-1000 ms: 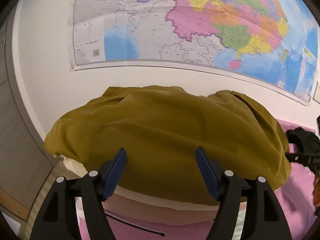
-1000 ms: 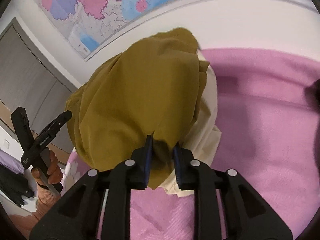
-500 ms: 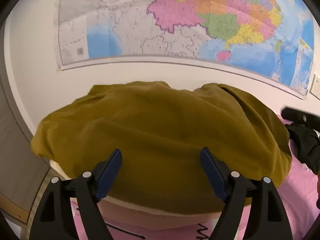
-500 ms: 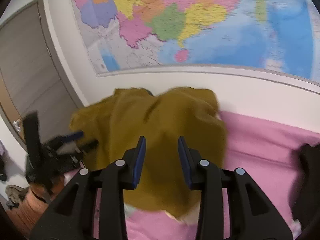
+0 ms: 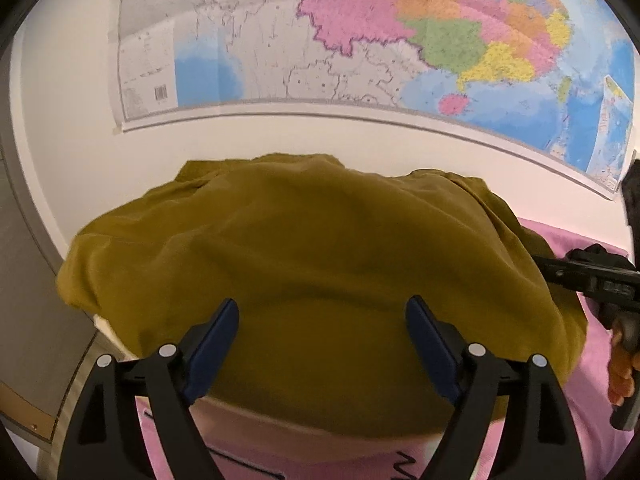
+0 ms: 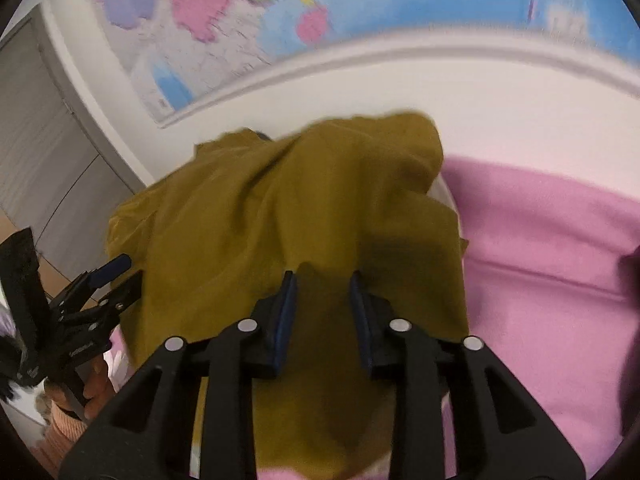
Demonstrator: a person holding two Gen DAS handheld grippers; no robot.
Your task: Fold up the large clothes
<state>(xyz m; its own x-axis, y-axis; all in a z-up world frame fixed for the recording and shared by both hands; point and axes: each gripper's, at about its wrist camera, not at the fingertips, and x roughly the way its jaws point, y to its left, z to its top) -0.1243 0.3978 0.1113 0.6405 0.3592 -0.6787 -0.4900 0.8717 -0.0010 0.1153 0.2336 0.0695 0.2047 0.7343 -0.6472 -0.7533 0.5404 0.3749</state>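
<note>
Left gripper (image 5: 322, 332), black with blue pads, hovers over the near edge of the mustard-yellow cloth garment (image 5: 320, 280). Its jaws are wide and opening, nothing pinched. Right gripper (image 6: 322, 312), same build, has its jaws part-way apart with no cloth caught between them; it hangs above the garment's darker right-hand fold.

The garment lies in a loose mound on a cream under-layer (image 5: 320, 436) on the pink bed cover (image 6: 552, 280), pushed up against the white wall (image 5: 280, 136).

Likely step — release done, next grasp being picked. To do it well: find a true hem or corner rather than mid-panel cloth, take two matching points, pinch only the top layer so the cream layer stays down, then lift evenly and lay the fold flat. Risk: the bulge hides the edges, so a blind pinch would grab several layers.

Counts, near to far — two grippers, one garment, one cream layer, one pink cover, one colourful wall map (image 5: 360, 32), one grey door (image 6: 44, 152).
</note>
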